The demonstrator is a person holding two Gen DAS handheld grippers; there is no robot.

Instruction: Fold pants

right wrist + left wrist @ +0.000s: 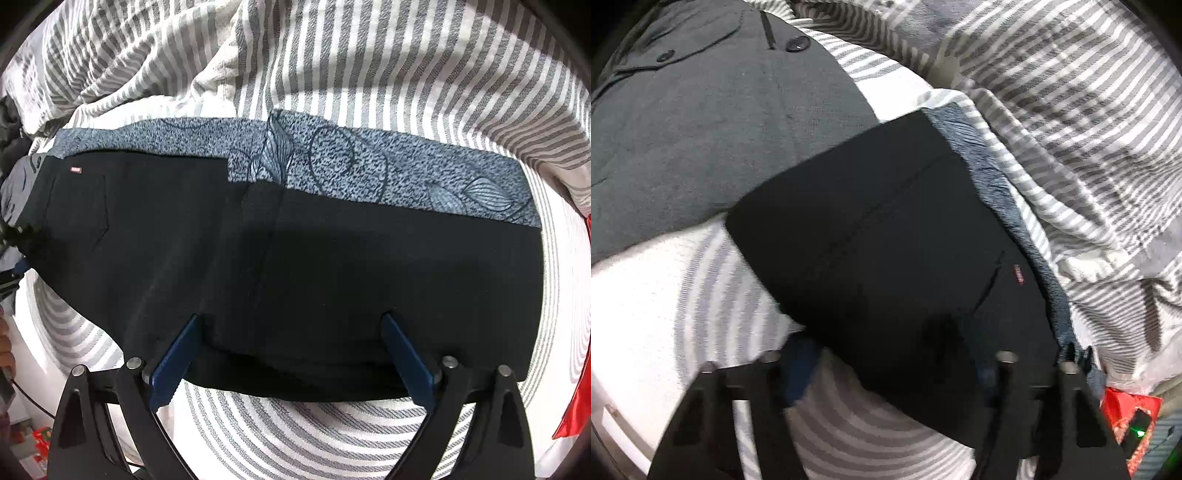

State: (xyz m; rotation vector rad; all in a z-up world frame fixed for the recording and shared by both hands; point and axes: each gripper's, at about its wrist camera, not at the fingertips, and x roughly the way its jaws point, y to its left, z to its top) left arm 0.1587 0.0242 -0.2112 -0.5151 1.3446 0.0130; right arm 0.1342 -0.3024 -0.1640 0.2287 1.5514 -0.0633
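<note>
— What colour are the pants (303,266)?
— Black, with a small red tag (75,169). Blue-grey leaf-patterned cloth (369,162) behind them.
— And the bedding (369,66)?
— Grey-and-white stripes. Upper left of the left wrist view, a grey garment (701,129) with dark buttons.

Under everything you have a grey-and-white striped sheet (369,55), smooth near you and bunched into folds farther off. A grey garment (701,122) with dark buttons (798,45) lies flat on the sheet in your left view's upper left. A red packet (1126,417) sits at that view's lower right edge, with a small green light beside it.
</note>
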